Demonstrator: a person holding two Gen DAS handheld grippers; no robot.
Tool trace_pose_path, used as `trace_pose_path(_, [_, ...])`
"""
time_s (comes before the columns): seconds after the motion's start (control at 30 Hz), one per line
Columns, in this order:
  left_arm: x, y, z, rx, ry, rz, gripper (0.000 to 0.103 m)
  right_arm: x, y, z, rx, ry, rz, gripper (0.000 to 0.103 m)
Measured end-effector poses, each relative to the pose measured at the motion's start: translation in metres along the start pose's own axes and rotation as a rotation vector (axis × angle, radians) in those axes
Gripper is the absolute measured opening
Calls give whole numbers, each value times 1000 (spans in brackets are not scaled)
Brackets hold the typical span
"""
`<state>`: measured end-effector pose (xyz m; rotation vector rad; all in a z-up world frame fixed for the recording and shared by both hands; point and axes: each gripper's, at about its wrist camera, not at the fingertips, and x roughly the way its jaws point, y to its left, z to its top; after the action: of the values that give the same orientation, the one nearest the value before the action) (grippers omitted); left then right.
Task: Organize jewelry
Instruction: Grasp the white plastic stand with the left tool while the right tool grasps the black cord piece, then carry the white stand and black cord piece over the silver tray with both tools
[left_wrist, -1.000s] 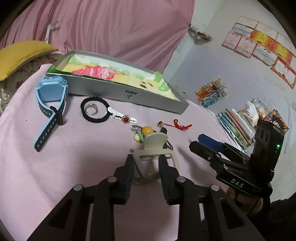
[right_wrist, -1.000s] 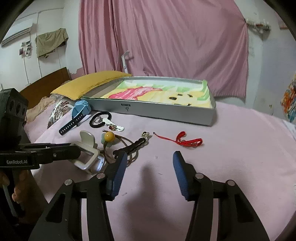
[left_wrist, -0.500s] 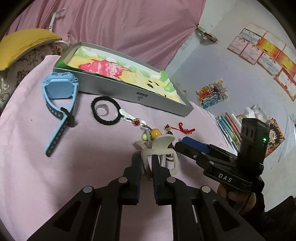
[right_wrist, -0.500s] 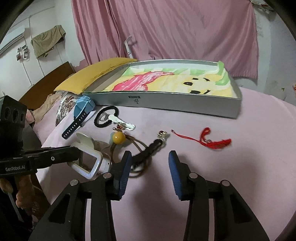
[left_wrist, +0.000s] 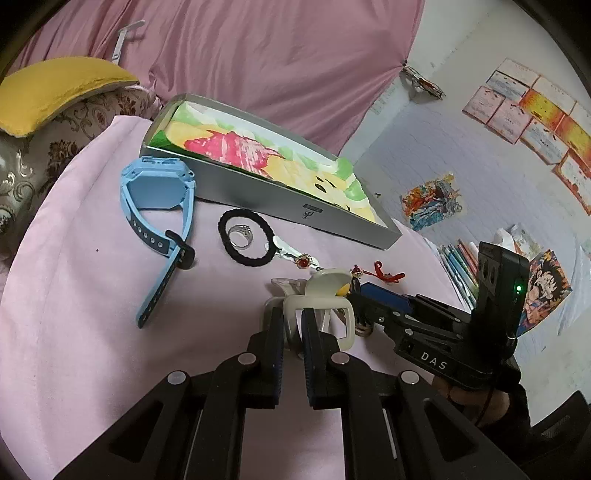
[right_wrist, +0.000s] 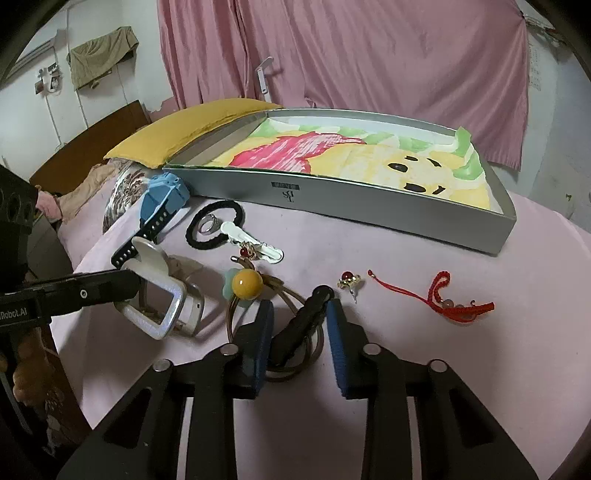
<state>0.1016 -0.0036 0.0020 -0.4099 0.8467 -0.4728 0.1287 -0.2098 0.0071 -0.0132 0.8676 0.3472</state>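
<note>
My left gripper is shut on a white hair claw clip, which also shows in the right wrist view. My right gripper is open, its fingers on either side of a black clasp on a brown cord with a yellow bead. The grey box with a colourful lining lies behind. On the pink cloth lie a blue watch, a black hair tie around a silver ring, a white hair clip, a red stud earring and a red cord bracelet.
A yellow pillow and patterned cushion lie at the left. A pink curtain hangs behind the box. Books and posters sit at the right of the bed.
My left gripper has shut on the white claw clip. My right gripper has moved forward and narrowed, so its fingers now flank the black clasp of the beaded cord.
</note>
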Motion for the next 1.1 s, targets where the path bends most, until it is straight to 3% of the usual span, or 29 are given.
trace_pose_path(0.33, [10,-7,-2,34,28,-14,9,-10,-9,-11,-1,-12,10,10])
trace_pose_path(0.57, [15,-14,0,70,42,-23,9,-22,-26,-19,96,-95,66,10])
trace_pose_path(0.77, [4,-25,-4,114,-29,-15,6,-30,-29,-21,137,-181,81,10])
trace_pose_path(1.1, [-11,-41,0,191,-121,26,4,-35,-44,-14,260,-283,187,10])
